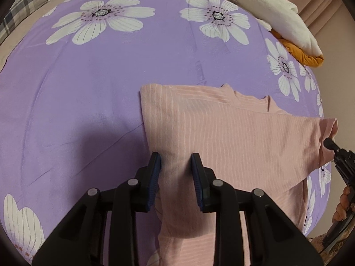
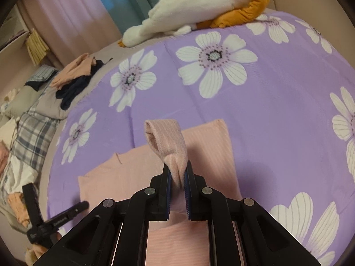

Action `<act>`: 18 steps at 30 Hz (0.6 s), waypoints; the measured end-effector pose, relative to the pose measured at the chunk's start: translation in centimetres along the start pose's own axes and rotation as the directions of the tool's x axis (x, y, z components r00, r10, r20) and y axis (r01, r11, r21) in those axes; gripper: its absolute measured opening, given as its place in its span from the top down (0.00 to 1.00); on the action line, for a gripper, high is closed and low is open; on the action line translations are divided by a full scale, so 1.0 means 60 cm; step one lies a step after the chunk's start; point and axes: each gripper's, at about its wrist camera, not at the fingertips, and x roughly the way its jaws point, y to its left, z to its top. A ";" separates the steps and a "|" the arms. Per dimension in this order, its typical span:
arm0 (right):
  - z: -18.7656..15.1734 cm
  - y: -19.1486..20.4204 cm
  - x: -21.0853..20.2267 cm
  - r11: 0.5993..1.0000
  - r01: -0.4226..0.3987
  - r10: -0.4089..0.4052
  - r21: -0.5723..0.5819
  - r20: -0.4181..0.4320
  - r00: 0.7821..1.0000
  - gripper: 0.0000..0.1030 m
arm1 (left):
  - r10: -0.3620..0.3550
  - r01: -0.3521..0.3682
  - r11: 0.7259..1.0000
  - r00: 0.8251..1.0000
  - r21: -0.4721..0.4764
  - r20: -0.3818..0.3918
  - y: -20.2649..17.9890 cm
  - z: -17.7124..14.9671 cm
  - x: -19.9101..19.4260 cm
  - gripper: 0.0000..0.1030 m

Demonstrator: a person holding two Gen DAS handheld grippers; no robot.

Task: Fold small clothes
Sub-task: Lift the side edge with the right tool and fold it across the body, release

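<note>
A pink ribbed top point(image 1: 233, 137) lies on the purple flowered bedsheet point(image 1: 99, 77), its left side folded over. My left gripper point(image 1: 176, 161) is open, its fingers standing either side of a raised fold at the top's near left edge. My right gripper point(image 2: 177, 175) is shut on the end of the pink sleeve point(image 2: 166, 146) and holds it lifted above the top's body point(image 2: 133, 168). In the left wrist view the right gripper point(image 1: 328, 144) shows at the far right, at the sleeve cuff. In the right wrist view the left gripper point(image 2: 55, 219) shows at lower left.
A white plush blanket point(image 2: 195, 6) over an orange garment point(image 2: 241, 15) lies at the bed's far edge. A pile of peach and dark clothes point(image 2: 75, 75) and a plaid quilt point(image 2: 31, 137) lie to the left. Curtains point(image 2: 73, 11) hang behind.
</note>
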 end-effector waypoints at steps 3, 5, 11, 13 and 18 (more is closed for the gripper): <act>-0.003 -0.012 0.016 1.000 0.009 -0.009 0.015 -0.019 1.000 0.88 | 0.017 -0.017 1.000 1.000 0.001 -0.011 0.002 0.001 0.010 0.70; -0.006 -0.018 0.027 1.000 0.017 -0.016 0.018 -0.035 0.999 0.88 | 0.025 -0.025 1.000 1.000 0.005 -0.013 0.001 0.001 0.012 0.69; -0.014 -0.037 0.059 0.998 0.043 -0.039 0.037 -0.082 0.996 0.88 | 0.026 -0.026 1.000 0.999 0.004 -0.021 0.005 0.003 0.019 0.67; -0.016 -0.045 0.069 0.997 0.061 -0.057 0.040 -0.096 0.994 0.88 | 0.028 -0.028 1.000 0.999 0.007 -0.019 0.005 0.003 0.019 0.66; -0.019 -0.075 0.078 0.993 0.088 -0.079 0.079 -0.117 0.990 0.88 | 0.038 -0.038 0.999 0.999 0.016 -0.011 0.003 0.000 0.021 0.66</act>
